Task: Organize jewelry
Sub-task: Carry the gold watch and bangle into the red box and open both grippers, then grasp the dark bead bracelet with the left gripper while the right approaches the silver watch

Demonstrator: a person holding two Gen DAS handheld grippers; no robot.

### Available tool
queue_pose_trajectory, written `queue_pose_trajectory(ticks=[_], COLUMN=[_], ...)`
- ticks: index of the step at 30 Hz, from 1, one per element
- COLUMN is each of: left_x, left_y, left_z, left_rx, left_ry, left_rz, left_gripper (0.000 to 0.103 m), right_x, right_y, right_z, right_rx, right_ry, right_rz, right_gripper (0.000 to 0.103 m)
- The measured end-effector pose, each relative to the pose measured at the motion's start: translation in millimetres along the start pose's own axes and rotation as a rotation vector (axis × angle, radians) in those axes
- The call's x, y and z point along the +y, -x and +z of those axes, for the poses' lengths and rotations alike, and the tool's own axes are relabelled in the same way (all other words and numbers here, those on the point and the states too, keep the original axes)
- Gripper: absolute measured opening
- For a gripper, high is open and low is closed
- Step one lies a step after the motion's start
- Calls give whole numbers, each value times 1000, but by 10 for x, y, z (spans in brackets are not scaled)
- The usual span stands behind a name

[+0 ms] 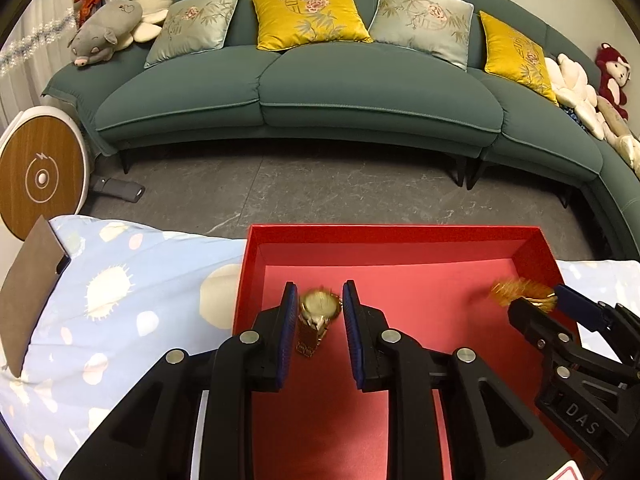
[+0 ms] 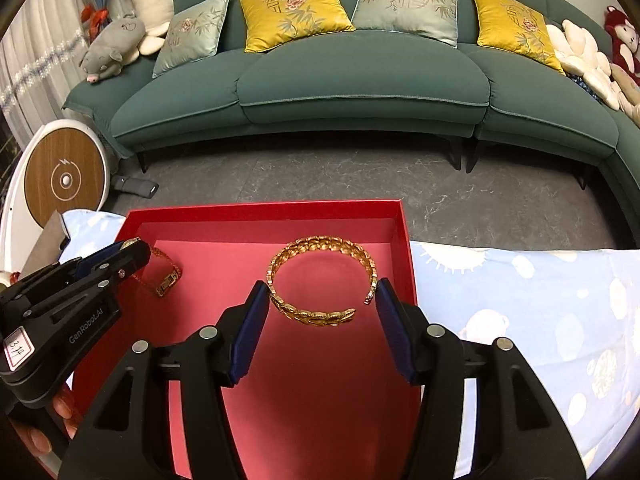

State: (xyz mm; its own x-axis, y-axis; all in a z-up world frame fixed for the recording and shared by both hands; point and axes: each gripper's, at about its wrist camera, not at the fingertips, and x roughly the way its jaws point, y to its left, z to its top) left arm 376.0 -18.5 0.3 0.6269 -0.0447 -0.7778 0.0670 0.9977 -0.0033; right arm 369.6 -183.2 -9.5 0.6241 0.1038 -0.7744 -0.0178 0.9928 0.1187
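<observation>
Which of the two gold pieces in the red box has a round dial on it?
The gold watch between the left tool's fingers: it has a round face and a strap. The other is an open cuff bracelet, leaf-patterned, without any dial.

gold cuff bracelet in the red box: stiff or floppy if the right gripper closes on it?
The bracelet holds an open C shape, so probably stiff; its gap may flex under squeeze. Polished links look slippery against the right gripper pads. Lying flat in the red box, it is unlikely to roll.
</observation>
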Motion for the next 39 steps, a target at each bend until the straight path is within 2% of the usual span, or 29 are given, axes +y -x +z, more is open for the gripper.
queue_pose_trajectory(ticks=[2, 4, 8, 10, 12, 16, 21, 27, 30, 33, 39], left_x=[5, 23, 95, 146, 215, 329, 393, 344, 230, 83, 6], left_y=[70, 209, 740, 1049, 1342, 1736, 1981, 2056, 1919, 1778, 1605], left_z=[-7, -35, -215, -378, -602, -1102, -1801, -2490, -2678, -2767, -2826], left_rx=[-11, -18, -76, -97, -104, -76, -15, 38, 83, 89, 126], left_ry=[-7, -14, -42, -53, -48, -35, -28, -40, -71, -123, -128], left_rz=[0, 1, -31, -46, -68, -93, -91, -106, -114, -86, -114], left_gripper=[23, 31, 38, 51, 60, 60, 60, 60, 60, 60, 59], right_x=[-27, -75, -167, -173, -169, -152, -208, -256, -236, -226, -283], right_y=[61, 203, 697, 1047, 1411, 2007, 2445, 2547, 2500, 2407, 2267], right_z=[-24, -66, -211, -350, -540, -993, -1628, -2279, -2492, -2566, -2623], right_rx=[-18, -43, -95, -131, -168, -197, -189, -132, -104, -86, -65], right_ry=[-19, -46, -60, -38, -2, 64, 42, -19, -11, 10, 10], right_rz=[10, 29, 73, 68, 62, 32, 46, 66, 44, 19, 3], right_gripper=[57, 58, 59, 63, 65, 66, 66, 66, 66, 66, 66])
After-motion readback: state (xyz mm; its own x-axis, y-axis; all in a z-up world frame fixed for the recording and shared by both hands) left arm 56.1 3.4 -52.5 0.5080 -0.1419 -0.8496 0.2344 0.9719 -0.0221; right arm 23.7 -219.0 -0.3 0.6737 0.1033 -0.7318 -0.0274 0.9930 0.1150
